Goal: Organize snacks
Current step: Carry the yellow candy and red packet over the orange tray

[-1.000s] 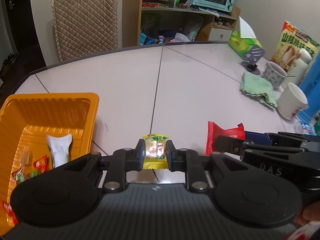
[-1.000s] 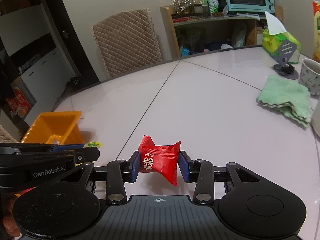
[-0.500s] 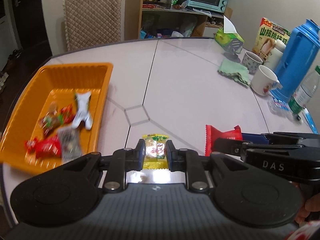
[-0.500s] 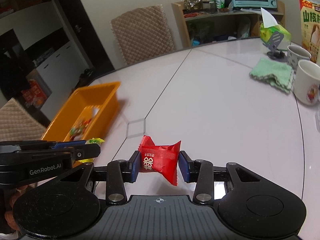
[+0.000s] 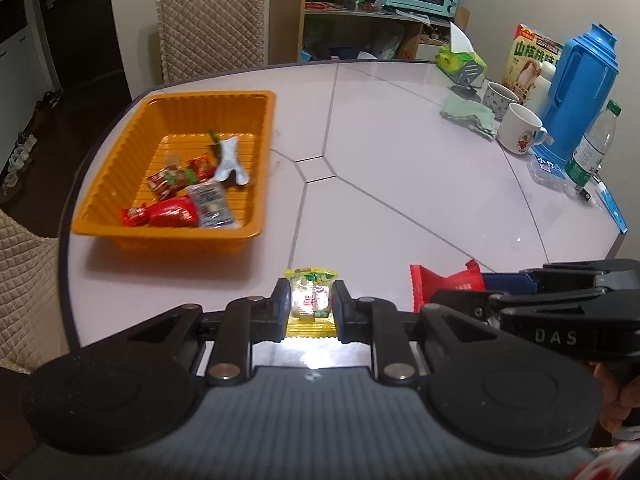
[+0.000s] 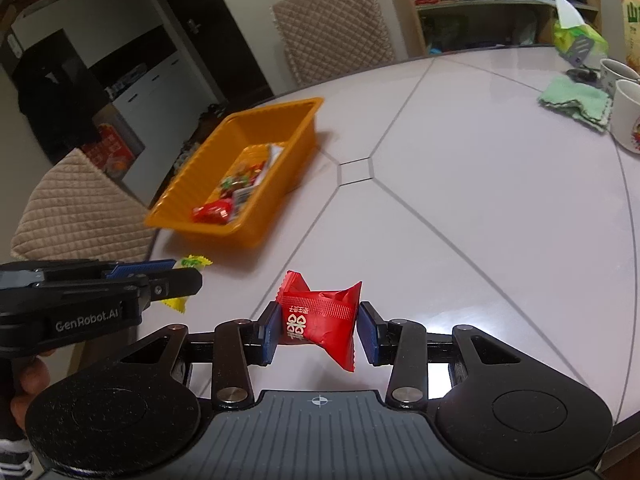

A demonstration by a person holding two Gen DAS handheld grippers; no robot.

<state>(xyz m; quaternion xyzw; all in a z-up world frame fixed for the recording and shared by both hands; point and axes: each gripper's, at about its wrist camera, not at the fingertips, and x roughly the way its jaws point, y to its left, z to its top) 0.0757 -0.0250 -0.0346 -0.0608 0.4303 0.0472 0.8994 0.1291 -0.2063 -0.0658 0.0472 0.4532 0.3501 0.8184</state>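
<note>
Two grippers are in view, each pinching one wrapped snack above the near edge of the table [image 5: 400, 160]. The left gripper [image 5: 310, 306] has its pads pressed onto a single yellow candy packet [image 5: 311, 300], which stands upright between them; from the right wrist view the same packet shows as a yellow corner poking out beside the left gripper's side. The right gripper [image 6: 316, 330] is clamped on one red snack pouch [image 6: 320, 320], its pointed end hanging down below the pads and white characters showing on its front. In the left wrist view that pouch appears just to the right of the yellow packet, the two apart. One orange tray [image 5: 120, 168] sits on the table to the left, well apart from both grippers, with a ribbed wall and a loose heap of snacks [image 5: 192, 188] inside: about six can be told, among them one large red pack, one small red piece beside it, one silvery pouch, one white wrapper and two small red-and-green ones, though blur makes the count unsure. On the far right of the table stand two mugs [image 5: 520, 128], one blue thermos [image 5: 576, 92], one clear water bottle [image 5: 590, 148], one printed box [image 5: 528, 60], one green tissue pack [image 5: 460, 56] and one folded green cloth [image 5: 466, 114]. Two quilted chairs [image 5: 212, 24] stand by the table
</note>
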